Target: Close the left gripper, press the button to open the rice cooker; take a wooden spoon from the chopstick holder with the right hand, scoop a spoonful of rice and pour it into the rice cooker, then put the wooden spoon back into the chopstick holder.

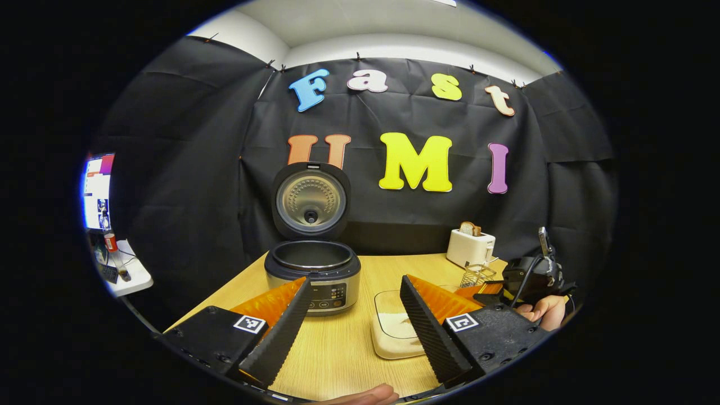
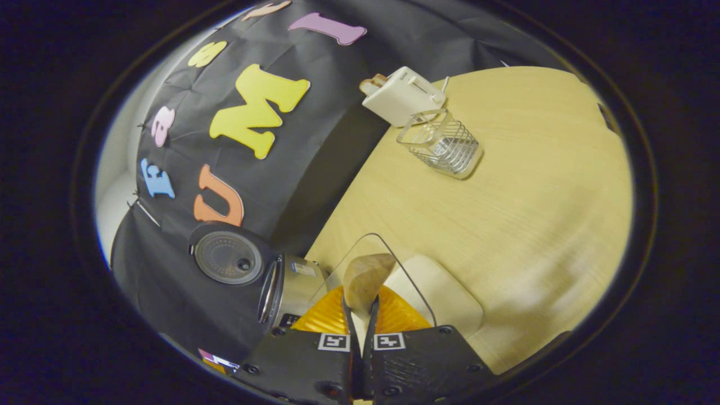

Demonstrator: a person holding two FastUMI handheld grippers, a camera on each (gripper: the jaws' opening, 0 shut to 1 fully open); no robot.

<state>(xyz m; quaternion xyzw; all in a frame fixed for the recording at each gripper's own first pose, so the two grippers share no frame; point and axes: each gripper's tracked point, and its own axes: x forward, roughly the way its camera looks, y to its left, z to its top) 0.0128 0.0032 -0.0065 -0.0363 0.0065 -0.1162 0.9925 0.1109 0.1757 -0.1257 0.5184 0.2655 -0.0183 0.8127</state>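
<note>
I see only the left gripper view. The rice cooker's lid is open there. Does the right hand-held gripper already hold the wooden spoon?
Observer: Yes. In the right gripper view, the right hand-held gripper is shut on the wooden spoon.
Operator: Is anything left in the chopstick holder?
Observer: No, the chopstick holder looks empty there.
Operator: Where is the spoon's bowl?
Observer: At the edge of the rice container, on the side toward the rice cooker. I cannot tell if it carries rice.
</note>
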